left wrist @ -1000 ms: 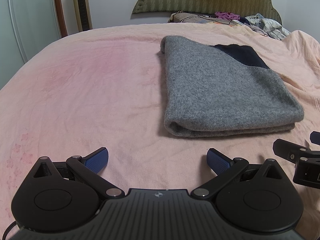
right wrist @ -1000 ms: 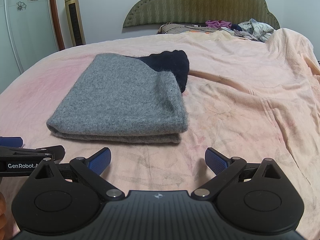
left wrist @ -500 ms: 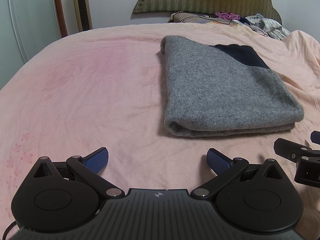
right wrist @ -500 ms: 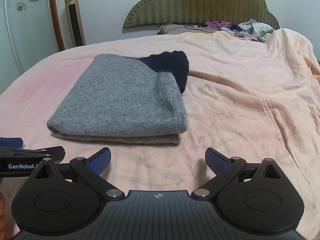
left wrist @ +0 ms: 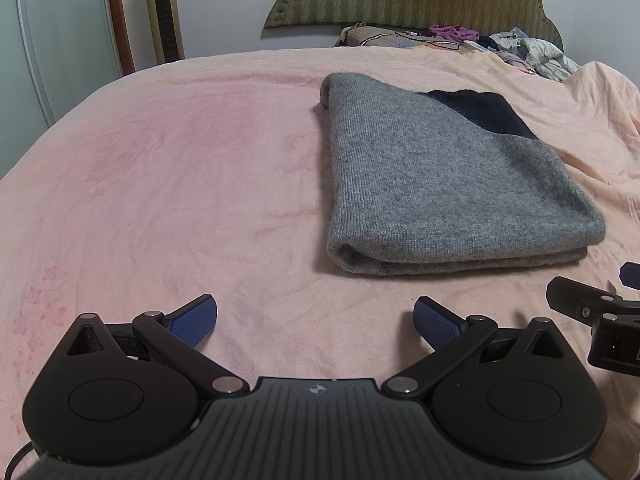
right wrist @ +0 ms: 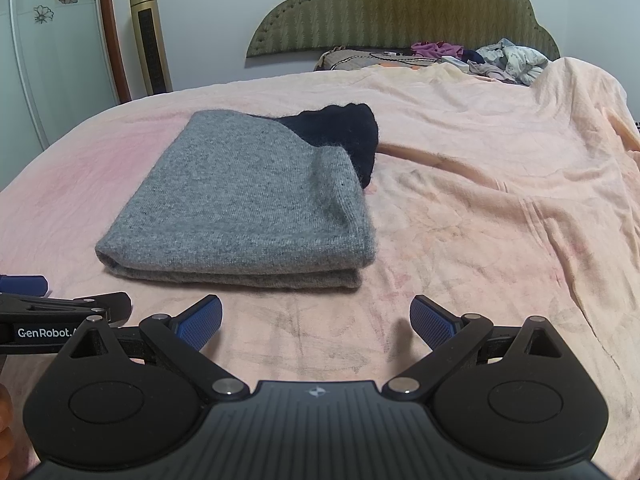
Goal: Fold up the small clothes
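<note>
A grey knit garment (left wrist: 432, 184) lies folded in a neat rectangle on the pink bedsheet (left wrist: 180, 184), with a dark navy part (left wrist: 484, 114) showing at its far end. It also shows in the right wrist view (right wrist: 248, 204). My left gripper (left wrist: 316, 318) is open and empty, just in front of the garment's near left corner. My right gripper (right wrist: 316, 316) is open and empty, in front of the garment's near right corner. Neither touches the cloth.
A pile of loose clothes (right wrist: 492, 60) lies by the green padded headboard (right wrist: 400, 8). The sheet is bunched in ridges on the right (right wrist: 560, 160). A gold tower fan (right wrist: 150, 36) and a wardrobe stand at the left wall.
</note>
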Demonstrator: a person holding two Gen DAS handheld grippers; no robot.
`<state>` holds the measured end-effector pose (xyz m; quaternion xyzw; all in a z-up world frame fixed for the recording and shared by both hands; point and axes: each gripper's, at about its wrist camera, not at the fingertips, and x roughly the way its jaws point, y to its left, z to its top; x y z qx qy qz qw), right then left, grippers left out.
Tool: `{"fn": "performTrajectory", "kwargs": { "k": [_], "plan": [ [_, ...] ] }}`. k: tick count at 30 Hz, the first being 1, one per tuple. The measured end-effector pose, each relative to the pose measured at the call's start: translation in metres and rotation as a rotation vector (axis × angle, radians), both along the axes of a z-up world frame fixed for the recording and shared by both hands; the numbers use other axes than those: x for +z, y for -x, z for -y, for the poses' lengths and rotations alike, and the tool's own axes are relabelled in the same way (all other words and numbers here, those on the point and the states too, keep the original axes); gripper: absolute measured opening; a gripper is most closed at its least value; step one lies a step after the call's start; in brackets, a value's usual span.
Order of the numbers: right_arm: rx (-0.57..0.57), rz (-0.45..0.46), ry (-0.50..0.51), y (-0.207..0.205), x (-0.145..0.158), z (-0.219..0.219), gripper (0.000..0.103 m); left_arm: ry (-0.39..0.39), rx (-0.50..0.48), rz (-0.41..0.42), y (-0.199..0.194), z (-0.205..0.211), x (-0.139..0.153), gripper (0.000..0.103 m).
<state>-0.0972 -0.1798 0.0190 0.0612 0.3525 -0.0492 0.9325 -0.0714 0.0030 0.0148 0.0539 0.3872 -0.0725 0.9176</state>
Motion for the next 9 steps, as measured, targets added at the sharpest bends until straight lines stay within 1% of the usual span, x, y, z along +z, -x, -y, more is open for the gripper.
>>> {"fn": "performTrajectory", "kwargs": {
  "k": [9],
  "plan": [
    [0.000,0.000,0.000,0.0010,0.0003,0.0003,0.101,-0.005,-0.001,0.002,0.0005,-0.0005,0.0023,0.103]
  ]
}}
